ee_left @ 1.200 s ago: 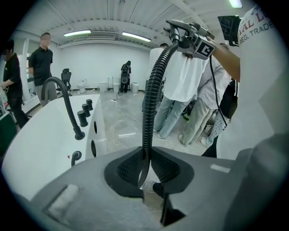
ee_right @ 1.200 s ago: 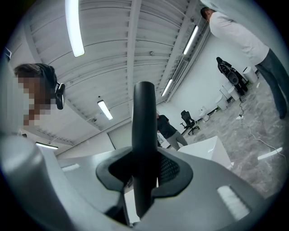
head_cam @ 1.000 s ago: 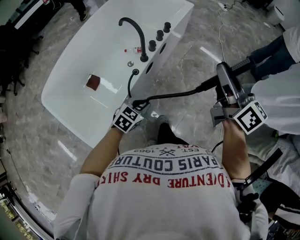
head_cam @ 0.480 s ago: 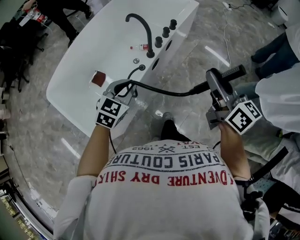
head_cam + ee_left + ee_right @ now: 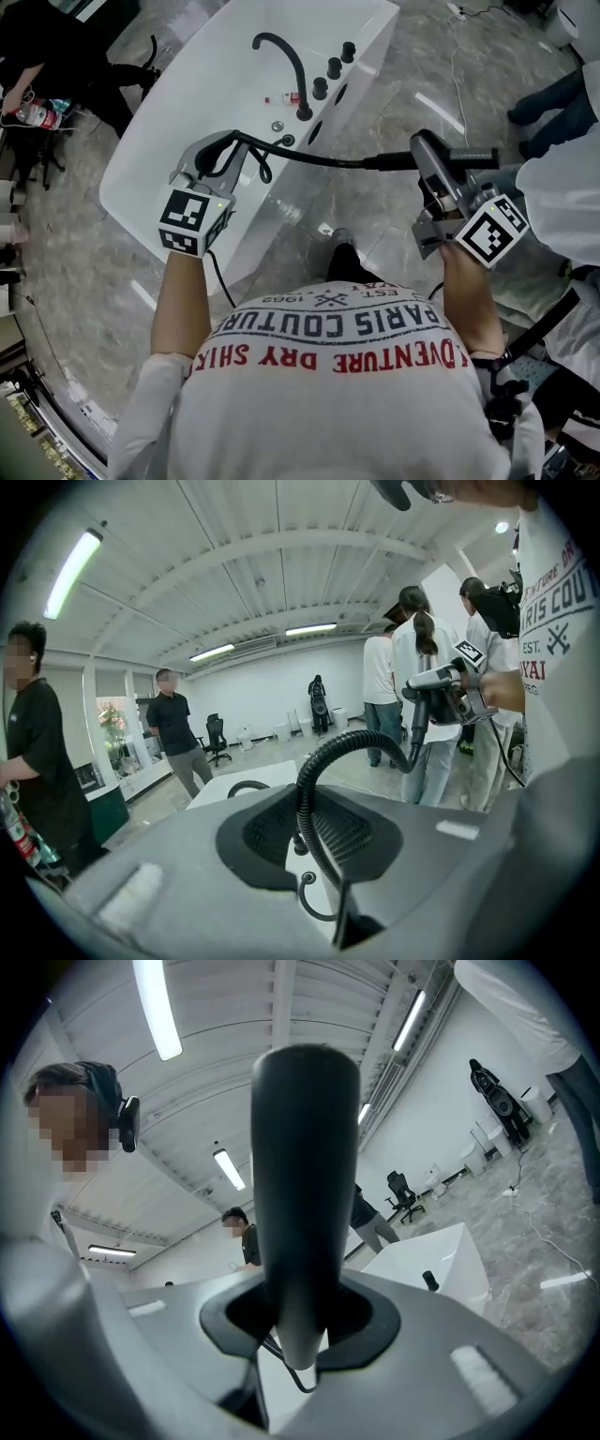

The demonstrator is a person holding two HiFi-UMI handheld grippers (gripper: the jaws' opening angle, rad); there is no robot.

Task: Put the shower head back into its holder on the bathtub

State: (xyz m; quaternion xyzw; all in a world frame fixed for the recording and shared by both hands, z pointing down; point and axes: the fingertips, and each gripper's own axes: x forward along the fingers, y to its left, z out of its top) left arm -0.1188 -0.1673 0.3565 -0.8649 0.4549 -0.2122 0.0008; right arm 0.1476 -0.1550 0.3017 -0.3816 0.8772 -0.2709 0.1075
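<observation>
The white bathtub point(image 5: 178, 103) stands at the top of the head view, with a black faucet point(image 5: 281, 56) and several black knobs point(image 5: 335, 67) on its right rim. A black hose point(image 5: 319, 159) leaves the rim near a small round fitting point(image 5: 277, 125). My left gripper point(image 5: 220, 147) is shut on the hose over the tub's near edge. In the left gripper view the hose point(image 5: 314, 789) arches up from between the jaws of that gripper point(image 5: 328, 855). My right gripper point(image 5: 428, 159) is shut on the black shower head point(image 5: 473, 155), out over the floor. That head point(image 5: 305, 1194) stands upright in the right gripper point(image 5: 300, 1335).
A small red and white bottle point(image 5: 277, 97) lies on the tub's ledge by the faucet. People stand at the upper left point(image 5: 56, 66) and at the right point(image 5: 562, 187). A white cable point(image 5: 450, 56) trails over the marble floor beyond the tub.
My left gripper has risen with the hose and moved left, from beside the tub's outer wall to above its rim. The right gripper and shower head have barely shifted.
</observation>
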